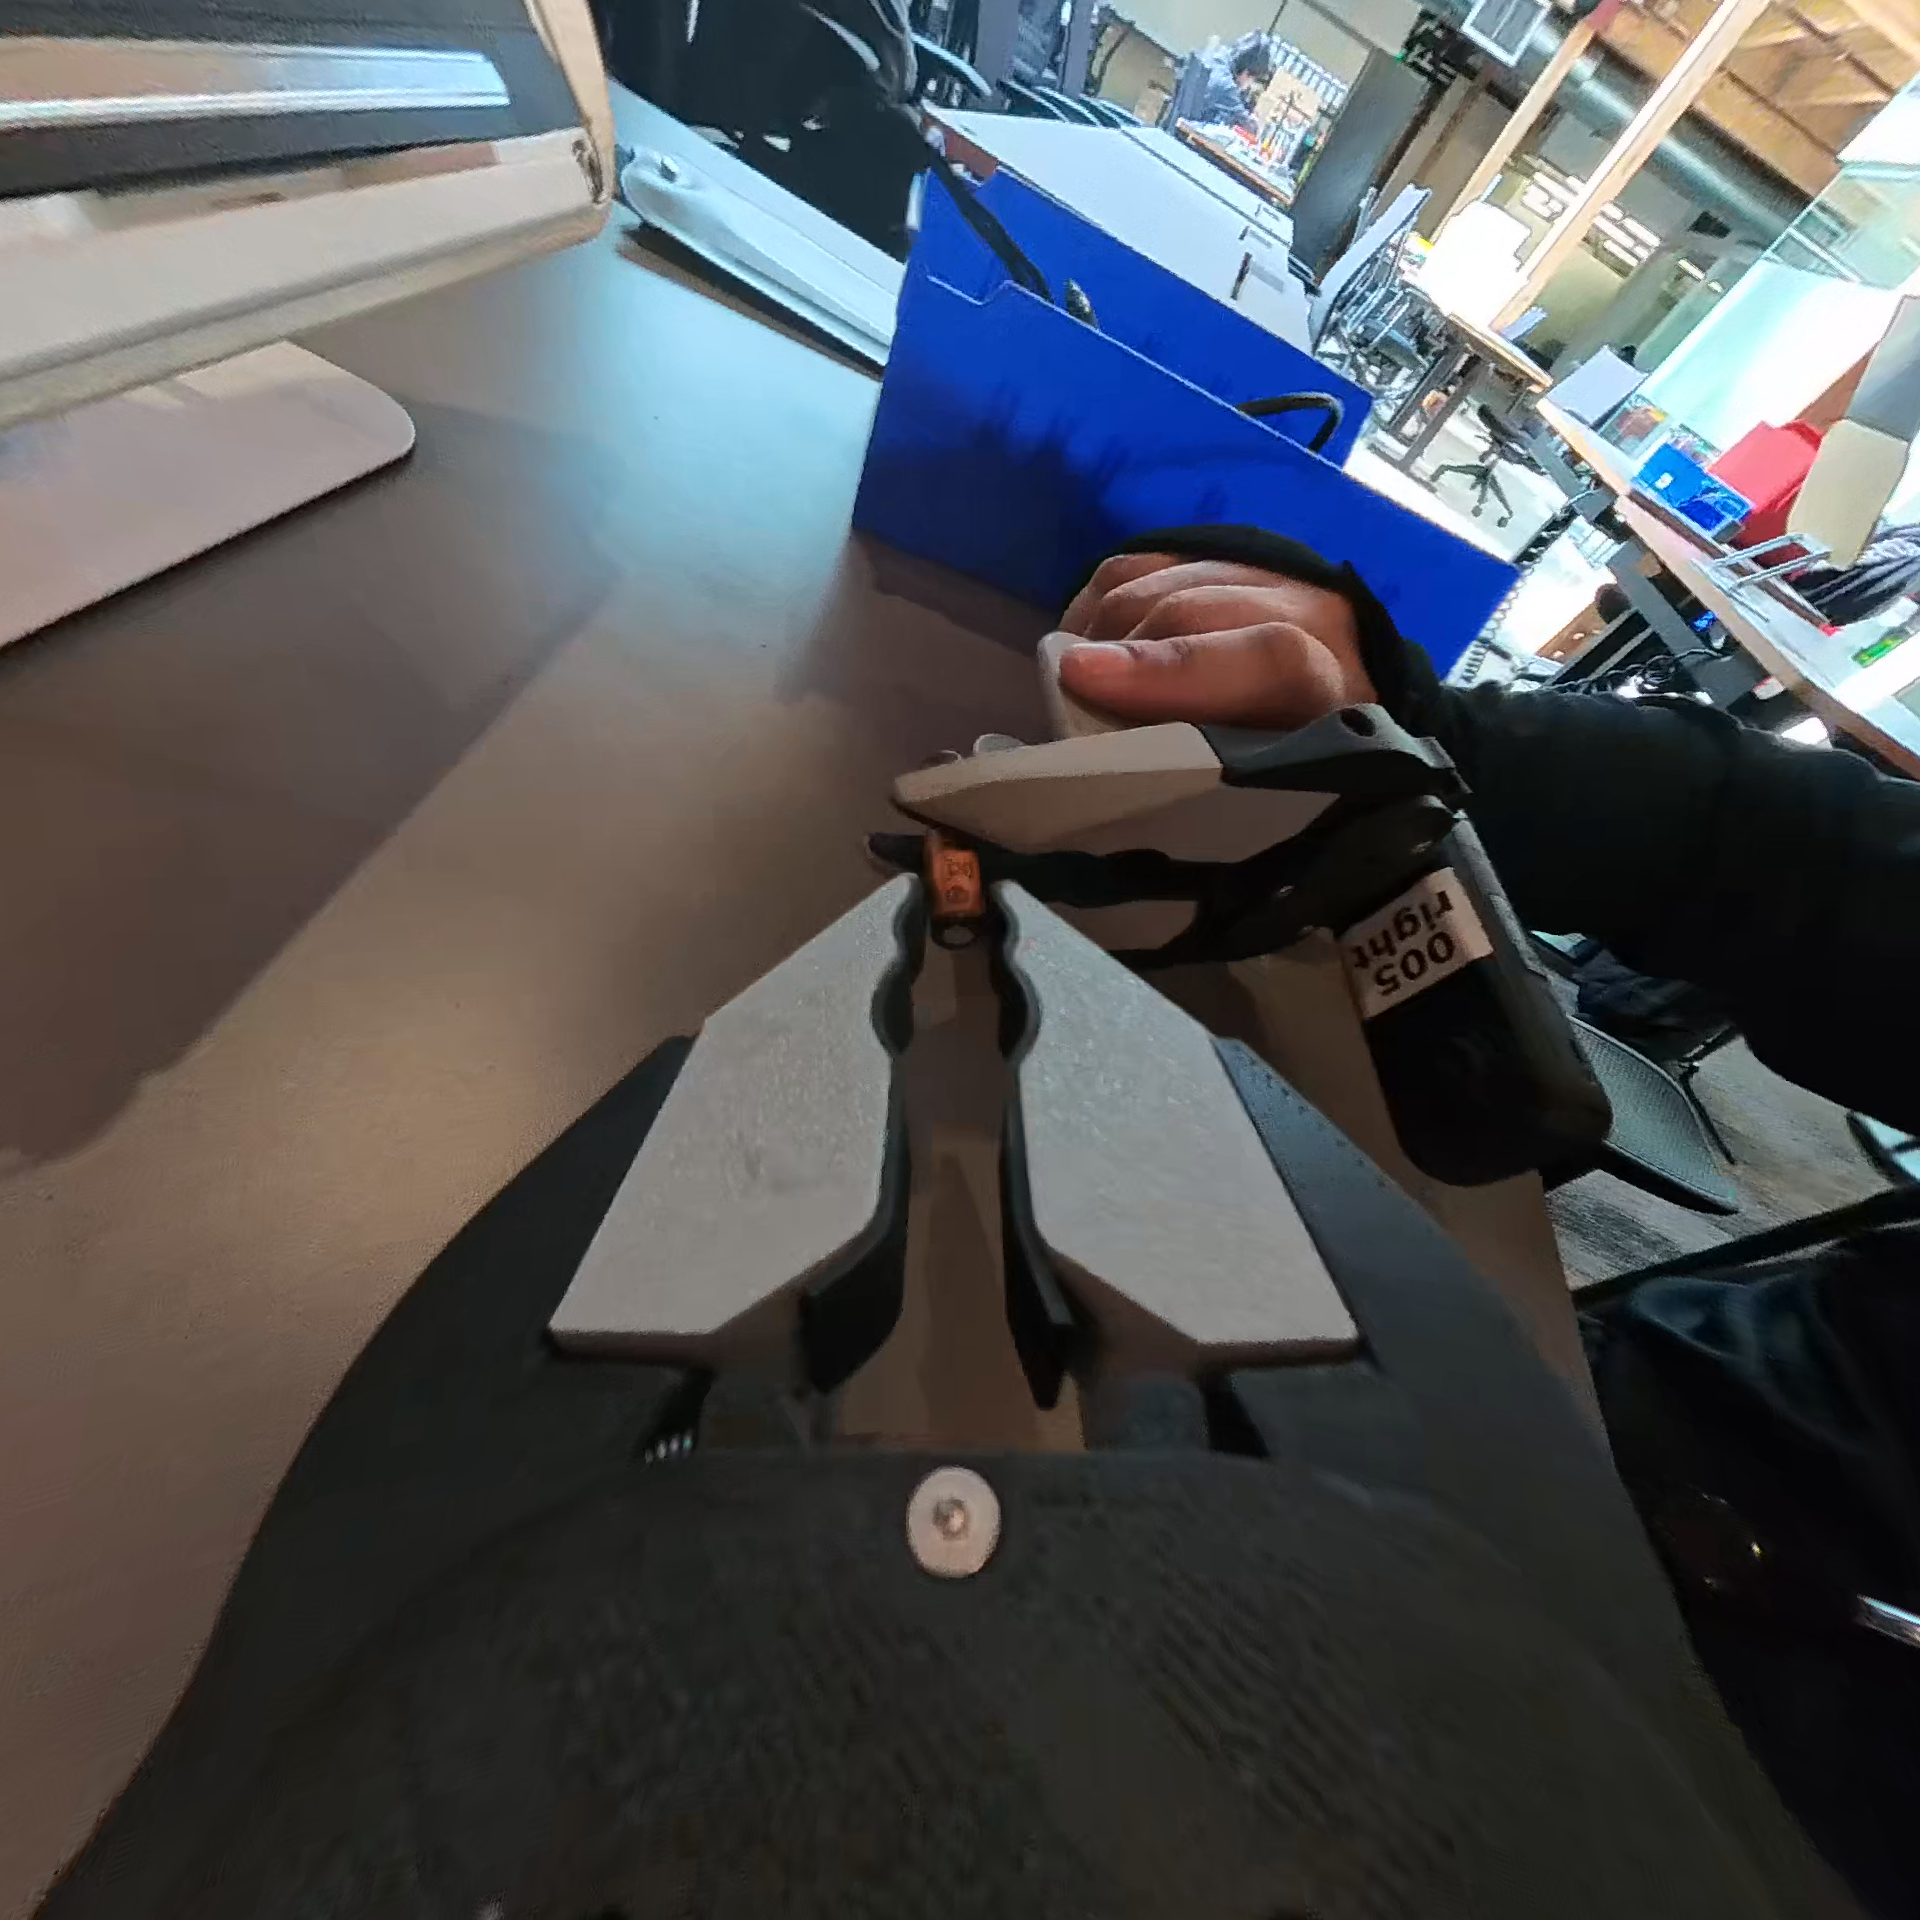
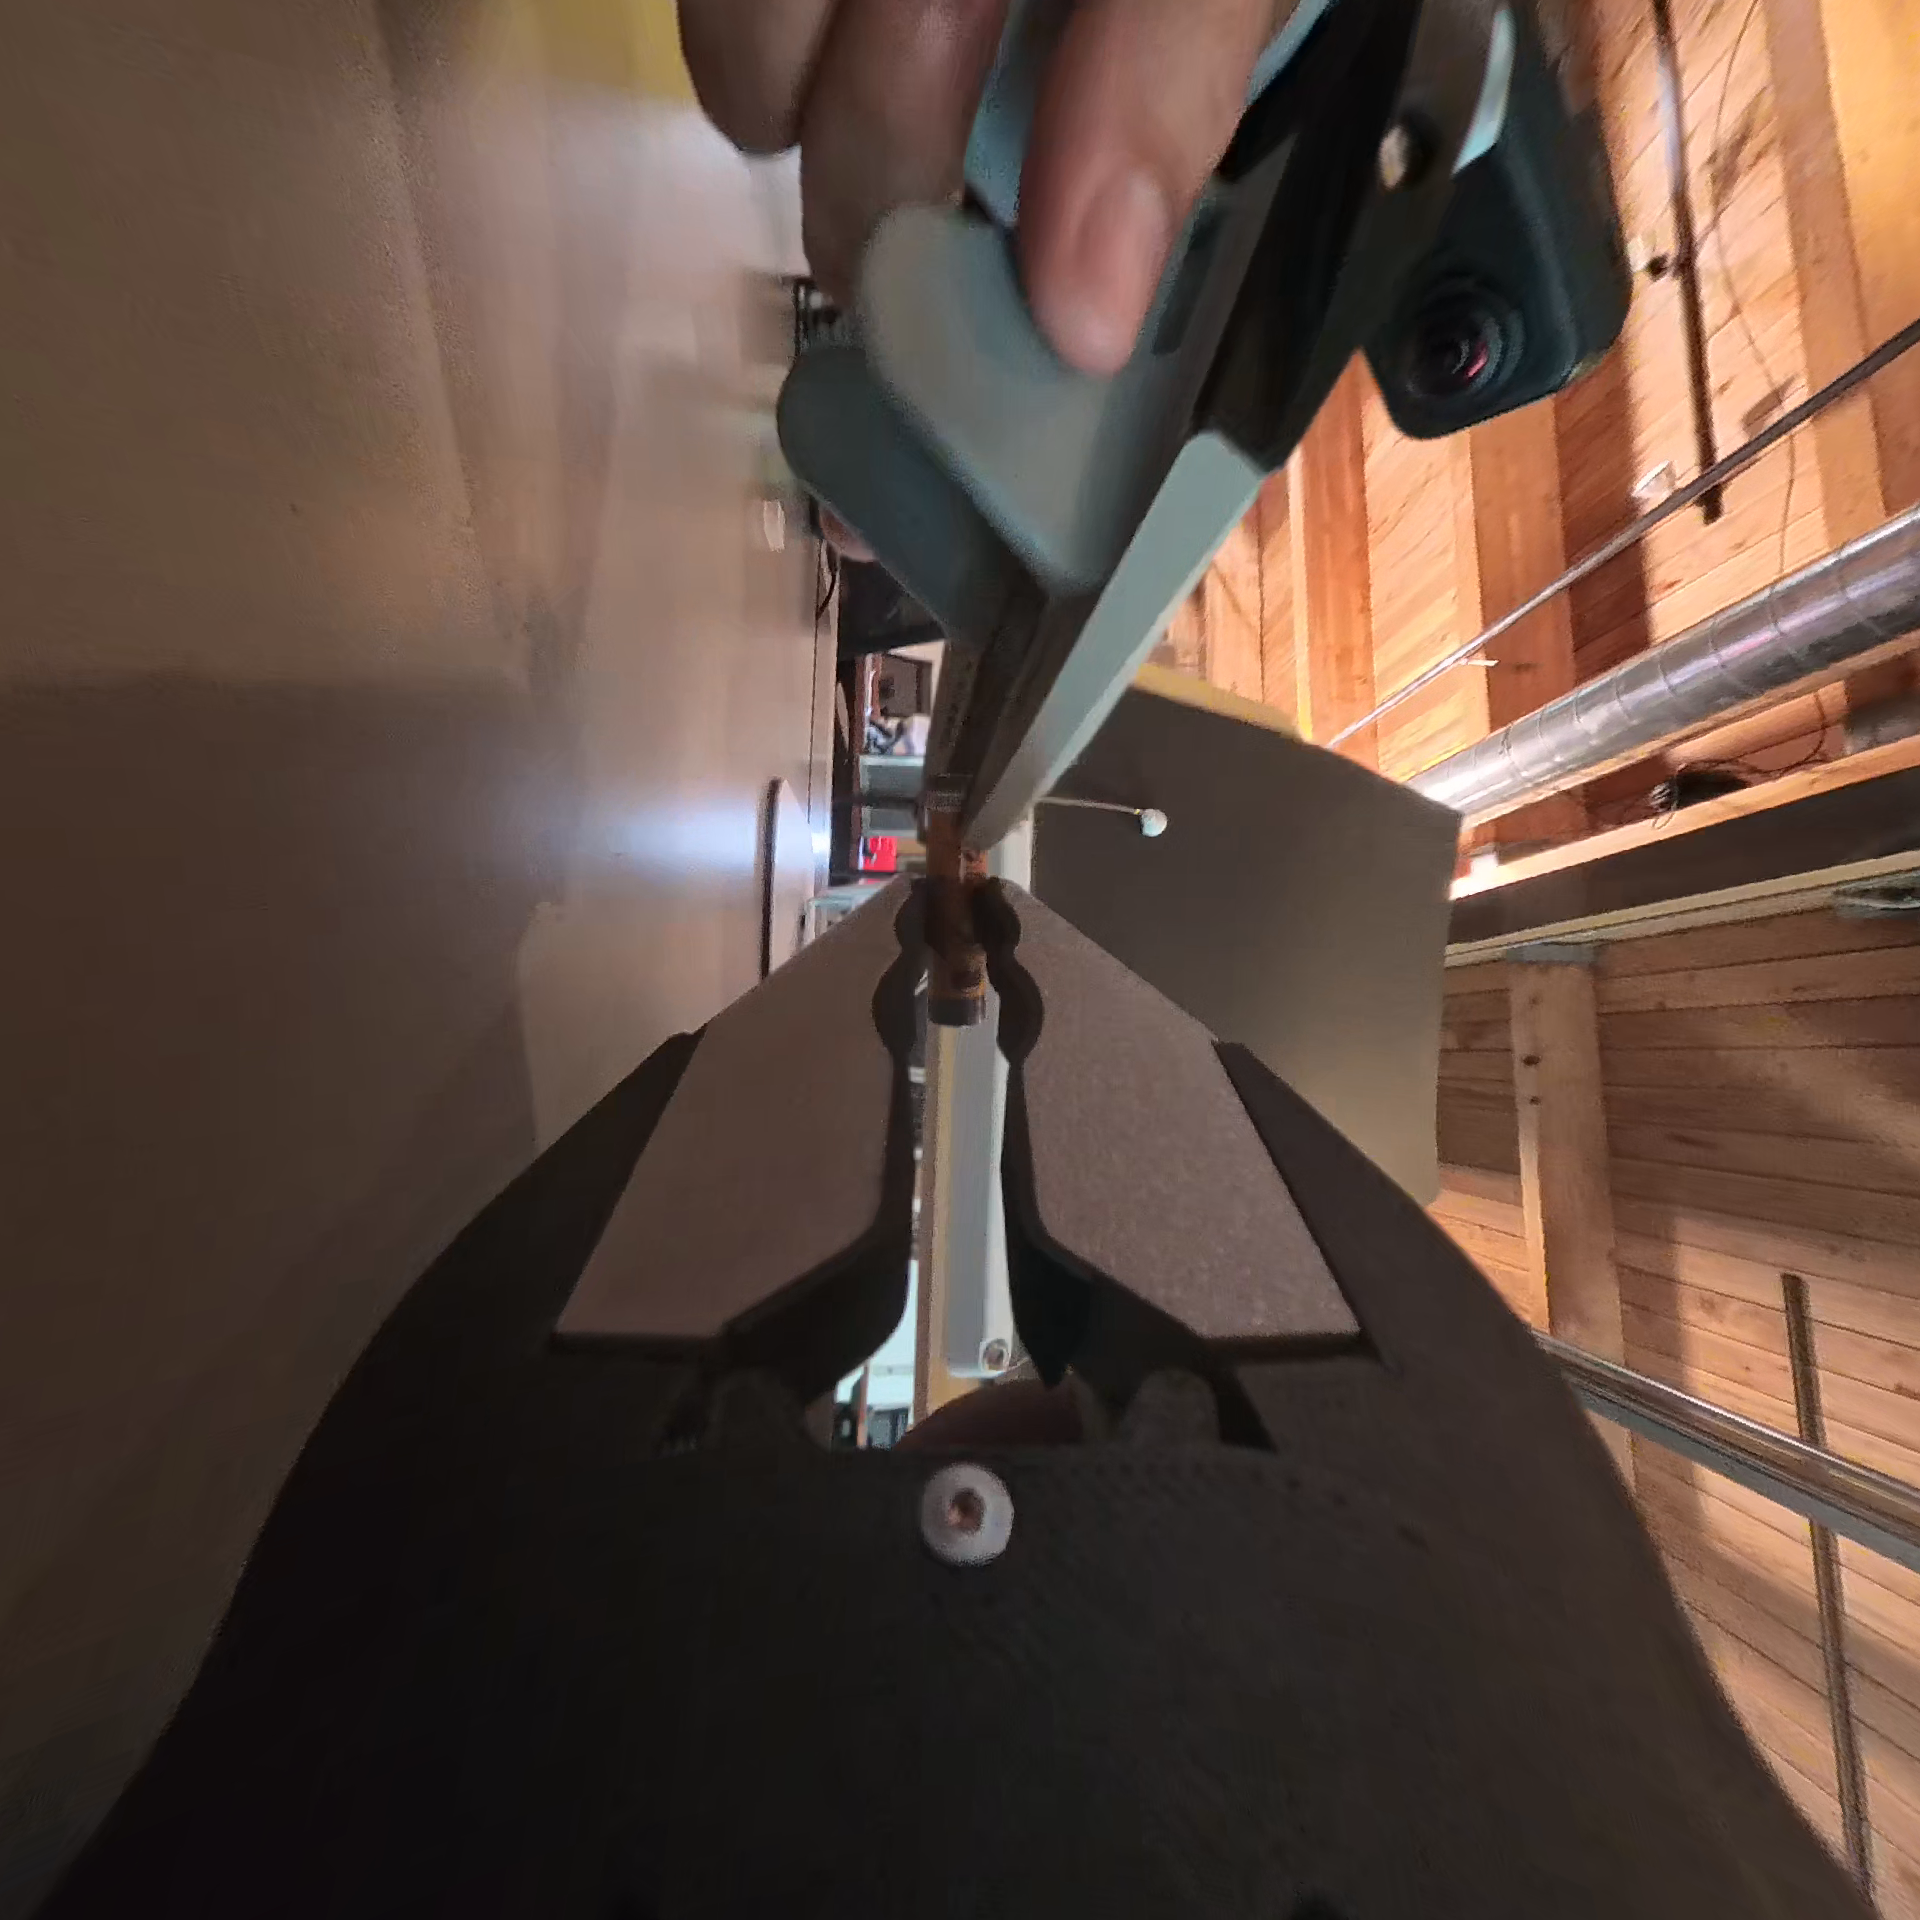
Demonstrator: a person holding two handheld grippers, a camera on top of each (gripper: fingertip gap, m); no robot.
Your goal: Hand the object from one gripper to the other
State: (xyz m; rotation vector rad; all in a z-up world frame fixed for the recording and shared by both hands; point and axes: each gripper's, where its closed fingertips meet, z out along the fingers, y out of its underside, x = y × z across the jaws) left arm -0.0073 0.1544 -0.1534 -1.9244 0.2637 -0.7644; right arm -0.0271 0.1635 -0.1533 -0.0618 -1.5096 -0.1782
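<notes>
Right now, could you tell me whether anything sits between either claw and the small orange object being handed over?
Nothing visible does. The small orange object is pinched at the tips of both the left claw and the right claw, above the brown table.

Brown table, blue bin, wooden ceiling.

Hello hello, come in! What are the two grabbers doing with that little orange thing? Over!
Left gripper shut on small orange object. Right gripper shut on it too. Both tips meet above brown table. Nothing in the way.
</notes>
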